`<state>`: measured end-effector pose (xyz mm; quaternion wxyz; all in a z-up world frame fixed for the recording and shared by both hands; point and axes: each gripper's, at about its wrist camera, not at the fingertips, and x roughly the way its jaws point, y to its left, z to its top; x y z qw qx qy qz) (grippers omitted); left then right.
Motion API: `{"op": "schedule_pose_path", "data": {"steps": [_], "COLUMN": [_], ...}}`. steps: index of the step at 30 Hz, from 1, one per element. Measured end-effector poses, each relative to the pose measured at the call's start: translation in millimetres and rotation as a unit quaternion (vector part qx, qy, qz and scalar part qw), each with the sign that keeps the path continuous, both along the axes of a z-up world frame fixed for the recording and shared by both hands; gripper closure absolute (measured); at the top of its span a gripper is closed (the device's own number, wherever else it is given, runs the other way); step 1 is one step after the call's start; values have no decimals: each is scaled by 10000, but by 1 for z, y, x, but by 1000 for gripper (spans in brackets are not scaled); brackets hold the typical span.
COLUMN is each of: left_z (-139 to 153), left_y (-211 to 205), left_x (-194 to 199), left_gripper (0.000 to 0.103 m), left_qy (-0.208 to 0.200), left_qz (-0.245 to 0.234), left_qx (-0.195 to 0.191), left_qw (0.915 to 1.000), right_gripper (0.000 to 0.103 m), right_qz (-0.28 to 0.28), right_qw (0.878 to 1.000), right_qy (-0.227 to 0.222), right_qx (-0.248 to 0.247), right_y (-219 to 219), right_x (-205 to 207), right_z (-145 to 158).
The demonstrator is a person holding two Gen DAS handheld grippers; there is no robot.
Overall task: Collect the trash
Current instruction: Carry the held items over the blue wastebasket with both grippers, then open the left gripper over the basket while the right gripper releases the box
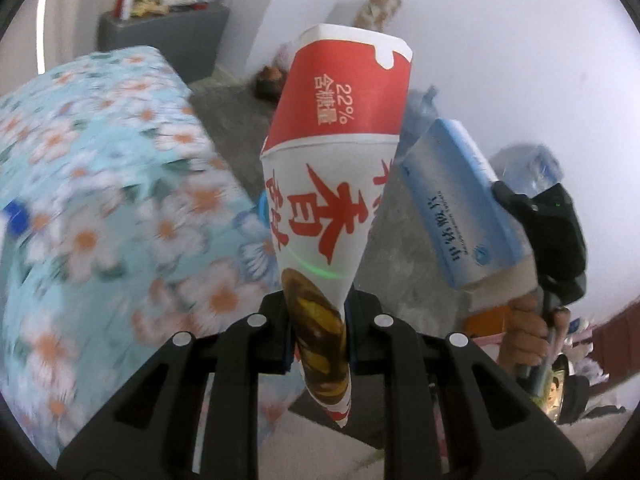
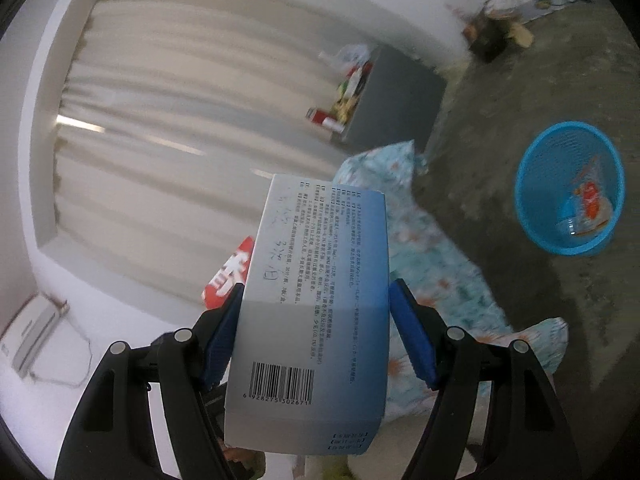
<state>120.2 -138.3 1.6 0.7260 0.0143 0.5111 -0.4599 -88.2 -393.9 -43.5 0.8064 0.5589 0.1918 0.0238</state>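
Left wrist view: left gripper [image 1: 318, 340] jaws narrow, clamped on the lower pointed end of a red-and-white paper cone wrapper [image 1: 336, 176], which sticks up and away from the jaws, wide open end farthest out, red Chinese print and "22%" readable. Left of the jaws, a floral light-blue cloth [image 1: 104, 200] fills that side, blurred. Right of the jaws and further out, a blue-and-white box [image 1: 460, 200], tilted, held up by the other tool; a hand [image 1: 528, 336] grips that tool's handle low on the right. Far beyond the jaws, upper left, a grey cabinet [image 1: 160, 36] with a red jar and clutter on top; grey floor [image 1: 232, 120] between the cloth and the white wall. Right wrist view: right gripper [image 2: 314, 332] jaws set wide, blue pads [image 2: 412, 340] pressed on both sides of the blue-and-white box [image 2: 320, 296], barcode end nearest the camera, small print running away from the jaws. Just left of the jaws, behind the box, a red-and-white scrap of the cone wrapper [image 2: 230, 276] shows. Right of the jaws, the floral cloth [image 2: 432, 260] hangs down to the grey floor [image 2: 500, 92]. Well out to the right, apart from the jaws, a blue mesh trash basket [image 2: 528, 204] stands on the floor with a red-orange wrapper [image 2: 592, 200] and clear plastic inside. Beyond the jaws, pale curtains [image 2: 180, 128] in a window recess; grey cabinet [image 2: 396, 92] ahead.
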Motion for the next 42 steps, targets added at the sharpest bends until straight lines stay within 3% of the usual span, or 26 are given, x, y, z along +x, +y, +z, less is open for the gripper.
{"op": "schedule_pose_path", "data": {"steps": [7, 10, 17, 25, 29, 31, 32, 36, 42], "left_z": [-40, -56, -125, -207, -250, -263, -269, -274, -251], "left_y": [-110, -152, -241, -321, -346, -352, -354, -352, -338], "left_x": [42, 57, 86, 111, 127, 131, 136, 138, 133], "left_gripper": [86, 86, 85, 82, 73, 50, 47, 40, 40], "left_qy": [370, 320, 559, 722, 732, 628, 550, 603, 439], "left_qz": [-429, -534, -753, -862, -598, -459, -350, -195, -49], "left_qx": [799, 1153, 1859, 2631, 2935, 3066, 3175, 3164, 2823], "left_qw": [9952, 9914, 9781, 9582, 9513, 9487, 9460, 9465, 9583], "right_gripper": [33, 33, 33, 33, 33, 33, 33, 33, 33], "right_qz": [-652, -909, -1232, -1476, -1592, -1633, -1640, -1659, -1637], "right_qw": [9973, 9946, 9851, 9765, 9724, 9709, 9705, 9693, 9673], "right_qy": [156, 312, 838, 1086, 1160, 1190, 1206, 1263, 1310], "right_qx": [303, 393, 854, 1135, 1252, 1285, 1290, 1306, 1427], "right_y": [-42, -65, -110, -127, -132, -136, -136, -139, -139], "right_x": [-12, -11, 3, -13, -25, -30, -31, -34, -26], "right_z": [-32, -51, -111, -149, -160, -165, -166, -174, -186]}}
